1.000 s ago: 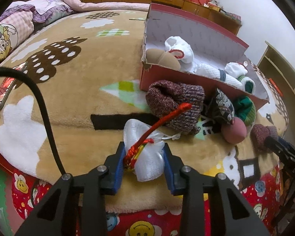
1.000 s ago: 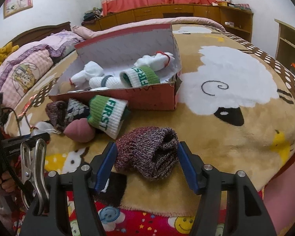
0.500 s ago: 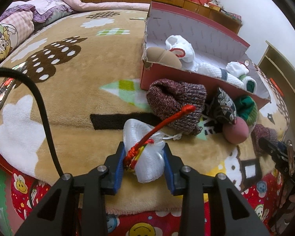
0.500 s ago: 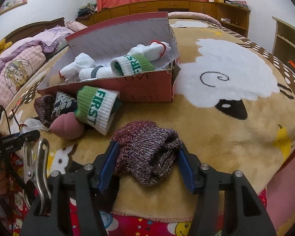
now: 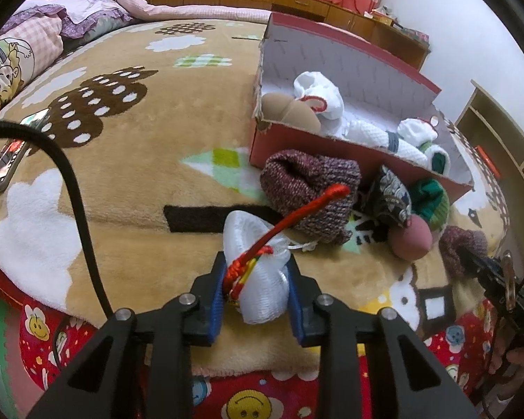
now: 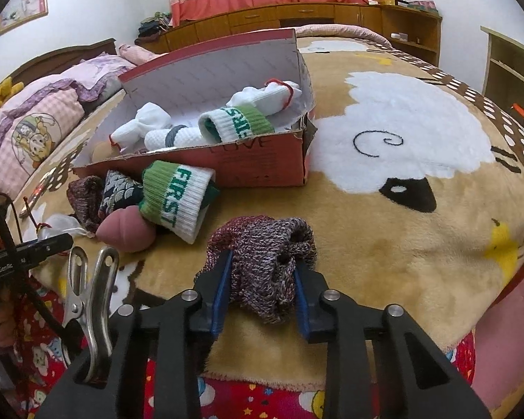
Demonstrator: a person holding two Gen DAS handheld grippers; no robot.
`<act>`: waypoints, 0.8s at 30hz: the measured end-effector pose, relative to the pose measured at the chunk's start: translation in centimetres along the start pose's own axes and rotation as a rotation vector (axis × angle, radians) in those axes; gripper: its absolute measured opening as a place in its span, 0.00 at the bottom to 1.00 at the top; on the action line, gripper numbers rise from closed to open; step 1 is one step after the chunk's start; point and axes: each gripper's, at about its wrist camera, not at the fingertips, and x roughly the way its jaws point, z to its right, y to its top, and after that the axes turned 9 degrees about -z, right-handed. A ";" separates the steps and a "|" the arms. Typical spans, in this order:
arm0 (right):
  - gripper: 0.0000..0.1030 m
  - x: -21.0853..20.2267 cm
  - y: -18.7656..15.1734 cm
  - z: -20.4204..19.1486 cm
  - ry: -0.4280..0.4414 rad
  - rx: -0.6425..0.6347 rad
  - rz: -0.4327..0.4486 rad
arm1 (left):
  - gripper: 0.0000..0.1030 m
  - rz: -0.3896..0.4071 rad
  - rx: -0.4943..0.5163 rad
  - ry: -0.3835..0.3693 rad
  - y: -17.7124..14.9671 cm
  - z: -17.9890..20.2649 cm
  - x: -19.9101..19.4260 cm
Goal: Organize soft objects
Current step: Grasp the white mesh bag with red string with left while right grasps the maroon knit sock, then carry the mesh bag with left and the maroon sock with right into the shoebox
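At the bottom centre of the right wrist view, our right tongs [image 6: 262, 286] have just been closing and now pinch the maroon knit sock roll [image 6: 262, 262] between the blue pads, its yarn bunching between them. In the left wrist view, lower centre, our left tongs [image 5: 256, 289] have also been closing a little and are clamped on the white mesh pouch [image 5: 258, 272], whose red cord [image 5: 304, 209] sticks up toward the middle of the frame. Both bundles lie on the plush blanket [image 5: 122, 174] at the near edge of the bed, short of the red cardboard box [image 6: 255, 160], which sits in the upper middle and already holds white and green socks. We judge both things light, limp and springy (nothing here can break), so a grip across the thick middle suits them; taken by a loose cuff the sock roll might unroll, and the pouch's slick mesh could slide, so we would keep the cord knot inside the pads. Other bundles lie just beside the box's front wall, not yet put away.
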 end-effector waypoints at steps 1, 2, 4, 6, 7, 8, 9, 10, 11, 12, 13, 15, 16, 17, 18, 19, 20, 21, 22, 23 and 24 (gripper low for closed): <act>0.30 -0.1 0.0 0.0 0.004 0.002 0.000 | 0.30 0.005 0.001 -0.004 0.0 0.1 -0.2; 0.29 -0.2 0.0 0.0 0.007 0.005 0.001 | 0.30 0.009 0.002 -0.005 0.0 0.1 -0.4; 0.29 -0.4 0.0 0.0 0.012 0.008 0.004 | 0.30 0.022 0.006 -0.010 0.0 0.3 -1.0; 0.29 -0.7 0.0 0.0 0.016 0.008 0.007 | 0.30 0.031 0.006 -0.014 0.1 0.5 -1.4; 0.28 -0.8 0.0 -0.1 0.019 0.009 0.009 | 0.30 0.037 0.008 -0.018 0.1 0.6 -1.7; 0.28 -1.0 0.0 -0.1 0.022 0.010 0.011 | 0.30 0.040 0.009 -0.021 0.1 0.7 -1.9; 0.28 -1.1 0.0 -0.1 0.026 0.012 0.013 | 0.29 0.045 0.010 -0.027 0.1 0.8 -2.2; 0.28 -1.4 0.0 -0.1 0.031 0.013 0.017 | 0.29 0.049 0.012 -0.032 0.1 1.0 -2.5; 0.28 -1.6 0.1 -0.1 0.034 0.013 0.024 | 0.29 0.054 0.013 -0.037 0.1 1.1 -2.8; 0.28 -1.9 0.1 -0.1 0.036 0.013 0.030 | 0.29 0.062 0.017 -0.042 0.2 1.3 -3.2; 0.28 -2.2 0.2 -0.1 0.039 0.013 0.037 | 0.29 0.071 0.021 -0.045 0.2 1.5 -3.5; 0.28 -2.7 0.4 -0.1 0.045 0.012 0.048 | 0.29 0.086 0.029 -0.049 0.3 1.9 -4.2; 0.28 -3.0 0.5 -0.1 0.049 0.011 0.055 | 0.29 0.095 0.036 -0.052 0.4 2.1 -4.5; 0.28 -3.2 0.6 -0.2 0.052 0.010 0.059 | 0.29 0.102 0.043 -0.054 0.6 2.4 -4.8; 0.28 -3.4 0.8 -0.2 0.055 0.008 0.065 | 0.29 0.107 0.050 -0.057 0.7 2.7 -5.1; 0.28 -3.7 0.9 -0.4 0.059 0.002 0.070 | 0.29 0.113 0.056 -0.058 0.9 3.0 -5.3; 0.28 -3.8 1.1 -0.5 0.061 -0.003 0.073 | 0.29 0.118 0.063 -0.057 1.0 3.2 -5.4; 0.28 -3.9 1.2 -0.6 0.063 -0.007 0.076 | 0.29 0.121 0.068 -0.056 1.2 3.4 -5.6; 0.28 -4.0 1.4 -0.7 0.065 -0.012 0.079 | 0.29 0.125 0.074 -0.056 1.4 3.6 -5.6; 0.28 -4.1 1.5 -0.8 0.067 -0.016 0.082 | 0.29 0.127 0.077 -0.056 1.6 3.8 -5.7; 0.28 -4.2 1.7 -0.9 0.068 -0.020 0.086 | 0.29 0.130 0.082 -0.057 1.9 4.1 -5.8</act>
